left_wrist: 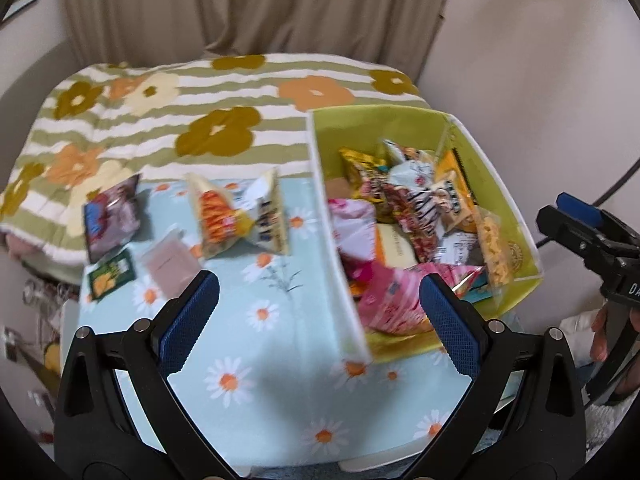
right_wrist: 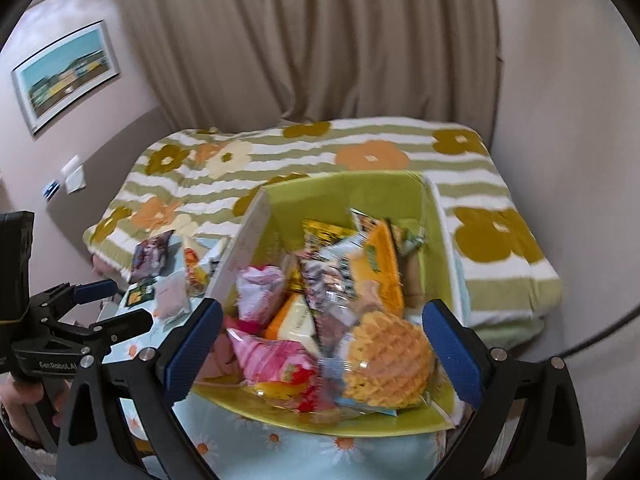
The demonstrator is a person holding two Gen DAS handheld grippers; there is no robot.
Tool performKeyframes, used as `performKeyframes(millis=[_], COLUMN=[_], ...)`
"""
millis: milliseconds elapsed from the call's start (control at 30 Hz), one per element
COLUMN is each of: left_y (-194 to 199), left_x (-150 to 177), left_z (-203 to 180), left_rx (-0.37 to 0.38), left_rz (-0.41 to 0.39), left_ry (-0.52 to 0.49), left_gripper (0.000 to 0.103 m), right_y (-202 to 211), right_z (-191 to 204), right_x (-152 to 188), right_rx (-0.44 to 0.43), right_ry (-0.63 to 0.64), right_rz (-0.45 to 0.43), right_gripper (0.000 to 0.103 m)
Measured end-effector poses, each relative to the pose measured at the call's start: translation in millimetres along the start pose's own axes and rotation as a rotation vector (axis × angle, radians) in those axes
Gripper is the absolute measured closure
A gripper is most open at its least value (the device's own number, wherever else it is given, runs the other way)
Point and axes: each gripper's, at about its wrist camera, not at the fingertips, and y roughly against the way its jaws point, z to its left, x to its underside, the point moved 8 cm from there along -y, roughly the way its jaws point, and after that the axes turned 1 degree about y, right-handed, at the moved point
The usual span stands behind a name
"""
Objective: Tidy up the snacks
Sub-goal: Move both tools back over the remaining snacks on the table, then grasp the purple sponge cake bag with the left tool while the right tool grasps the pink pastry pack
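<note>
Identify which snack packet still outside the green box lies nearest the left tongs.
The plain pinkish packet; the dark green packet, purple bag and orange-striped bag lie farther off.

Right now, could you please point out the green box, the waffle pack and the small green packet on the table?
Green box (left_wrist: 380, 128): left wrist view, inner back wall.
Waffle pack (right_wrist: 386, 360): right wrist view, waffle face.
Small green packet (left_wrist: 111, 275): left wrist view, front label.

Open-topped bin (left_wrist: 516, 216), snack-crammed
</note>
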Motion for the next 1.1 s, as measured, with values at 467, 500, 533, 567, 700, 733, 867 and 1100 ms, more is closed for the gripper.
performKeyframes(millis=[467,500,533,567,700,733,867,1100], left_y=[59.6,60.1,60.0,58.4,47.7,44.7,26.8,-20.8], left_x=[25.3,24.8,24.4,22.8,15.3,14.1,3.8,-23.9], left_z=[112.4,123.9,130.9,140.7,181.8,189.1,227.4,286.9], left_rx=[-0.127,-0.128,-0.128,-0.124,-0.102,-0.096,-0.082,-0.044], left_rz=[-0.071,-0.073,-0.072,-0.069,-0.04,-0.03,0.02,0.098], left_ry=[0.092,0.092,0.091,0.089,0.056,0.049,-0.016,-0.167], left_gripper=[0.003,0.003,0.003,0.003,0.003,0.003,0.003,0.003], right_y=[-3.0,-5.8,-9.4,-12.7,-26.9,-32.4,-64.0,-129.2], right_z=[95.3,103.3,112.0,119.0,150.8,159.8,194.6,240.0], right_x=[-19.5,-21.0,-22.2,-23.7,-31.1,-33.3,-39.4,-32.9], right_rx=[-0.125,-0.123,-0.119,-0.115,-0.079,-0.073,-0.076,-0.079], right_ry=[0.133,0.141,0.149,0.154,0.163,0.162,0.157,0.105], right_rz=[-0.079,-0.08,-0.079,-0.079,-0.1,-0.102,-0.065,0.03], right_gripper=[0.003,0.003,0.003,0.003,0.003,0.003,0.003,0.003])
